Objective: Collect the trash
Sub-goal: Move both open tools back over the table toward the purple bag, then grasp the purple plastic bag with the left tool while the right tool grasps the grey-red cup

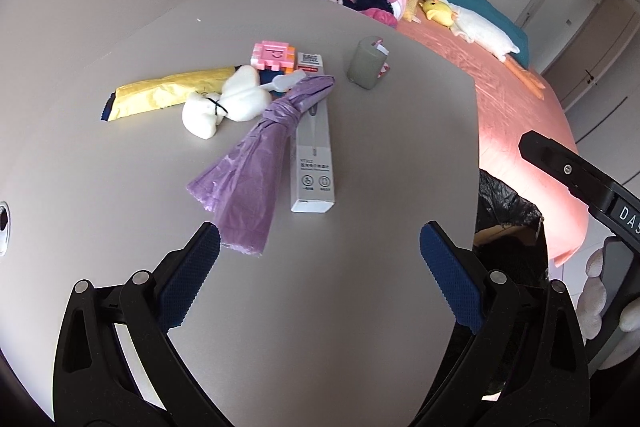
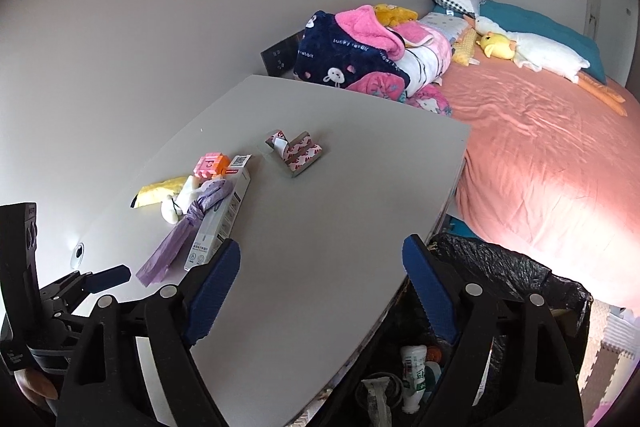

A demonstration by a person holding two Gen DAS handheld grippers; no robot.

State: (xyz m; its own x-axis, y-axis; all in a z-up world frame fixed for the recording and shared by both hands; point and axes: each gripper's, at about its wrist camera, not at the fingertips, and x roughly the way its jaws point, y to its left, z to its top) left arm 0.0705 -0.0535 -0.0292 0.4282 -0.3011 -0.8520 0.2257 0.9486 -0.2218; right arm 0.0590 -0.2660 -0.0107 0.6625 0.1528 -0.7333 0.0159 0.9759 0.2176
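Note:
On the grey table (image 1: 360, 155) lie a knotted purple plastic bag (image 1: 256, 159), a long white box (image 1: 314, 155), a yellow wrapper (image 1: 160, 95), white crumpled tissue (image 1: 228, 103), a pink block toy (image 1: 272, 57) and an opened grey carton (image 1: 366, 63). My left gripper (image 1: 320, 259) is open and empty, just short of the purple bag's near end. My right gripper (image 2: 320, 283) is open and empty above the table's near right edge, over the black-lined trash bin (image 2: 500, 275). The same items show in the right wrist view: purple bag (image 2: 180, 239), white box (image 2: 224, 215), carton (image 2: 296, 153).
The trash bin (image 1: 508, 227) stands by the table's right edge and holds a white bottle (image 2: 414, 375) and other scraps. A bed with a pink sheet (image 2: 540, 155), blankets (image 2: 360, 55) and plush toys lies beyond. The wall is behind the table.

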